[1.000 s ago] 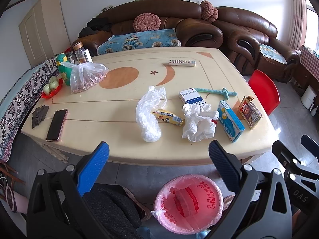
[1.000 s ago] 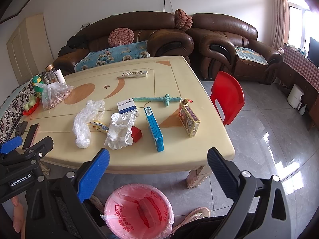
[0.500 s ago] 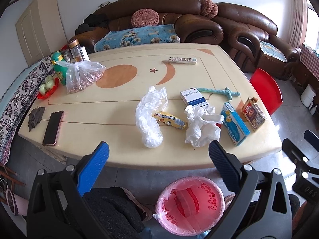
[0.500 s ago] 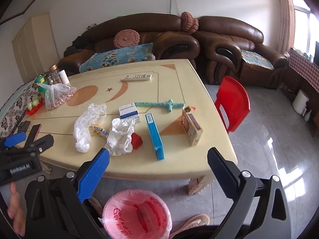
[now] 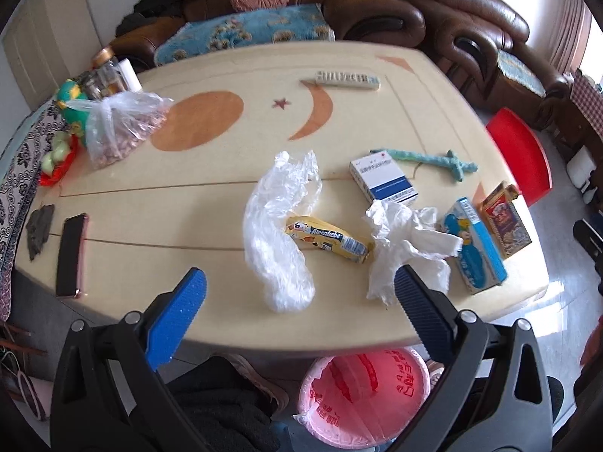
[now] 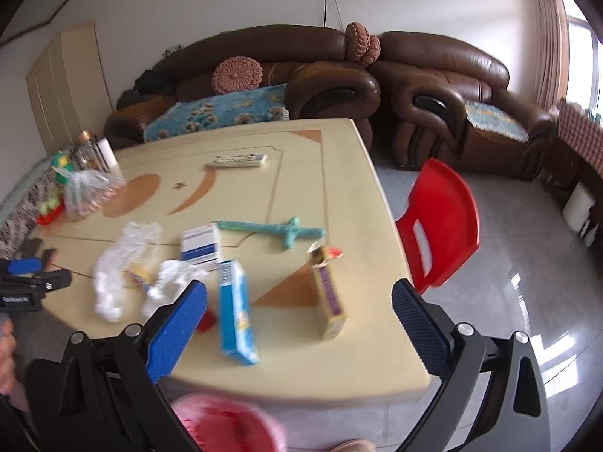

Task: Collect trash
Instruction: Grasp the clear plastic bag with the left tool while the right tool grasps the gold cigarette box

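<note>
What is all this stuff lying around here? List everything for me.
Table: one, cream.
Plastic bag: one, clear, mid-table.
Candy wrapper: one, yellow, beside bag.
Tissue: one, white, crumpled.
Boxes: white-blue box, blue box, yellow box.
Remote: one, far side.
Phone: one, dark, left edge.
Bin: one, pink, floor.
Chair: one, red.
Left gripper: open.
Right gripper: open.

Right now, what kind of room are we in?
Most likely a living room in someone's home. Brown leather sofas with cushions stand behind a big cream table, and a TV remote lies on it. A pink-lined trash bin waits below the table's near edge.
</note>
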Demonstrator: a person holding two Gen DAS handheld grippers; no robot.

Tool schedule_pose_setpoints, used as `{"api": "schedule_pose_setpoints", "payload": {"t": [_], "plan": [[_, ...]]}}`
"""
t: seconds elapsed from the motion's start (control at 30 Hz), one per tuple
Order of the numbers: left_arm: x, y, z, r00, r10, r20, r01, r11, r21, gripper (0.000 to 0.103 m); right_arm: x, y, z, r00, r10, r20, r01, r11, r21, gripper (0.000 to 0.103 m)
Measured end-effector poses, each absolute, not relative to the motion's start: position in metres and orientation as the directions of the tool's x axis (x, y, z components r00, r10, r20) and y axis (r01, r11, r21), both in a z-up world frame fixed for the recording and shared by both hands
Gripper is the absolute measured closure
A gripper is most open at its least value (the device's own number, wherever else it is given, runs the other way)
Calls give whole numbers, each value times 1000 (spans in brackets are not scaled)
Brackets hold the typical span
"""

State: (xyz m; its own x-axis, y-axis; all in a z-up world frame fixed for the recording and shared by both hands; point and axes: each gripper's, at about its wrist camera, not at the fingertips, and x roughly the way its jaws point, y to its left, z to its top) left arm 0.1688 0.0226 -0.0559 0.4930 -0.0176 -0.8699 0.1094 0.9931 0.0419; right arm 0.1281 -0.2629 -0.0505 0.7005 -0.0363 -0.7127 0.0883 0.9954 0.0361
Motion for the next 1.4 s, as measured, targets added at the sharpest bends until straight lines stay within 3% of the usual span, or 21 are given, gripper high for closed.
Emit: {"api": "schedule_pose_setpoints", "payload": {"t": [0.9, 1.0, 1.4], "plan": [[274, 39, -121, 368, 19, -930, 102, 993, 61, 5, 219, -278, -114, 543, 15, -839, 44, 998, 47, 7], [278, 43, -127, 354, 26, -935, 105, 992, 67, 5, 222, -281, -124, 518, 56, -853, 32, 996, 84, 21], [292, 54, -151, 304, -1, -953, 94, 995, 29, 5, 221, -280, -150, 476, 77, -876, 5, 996, 90, 35]]}}
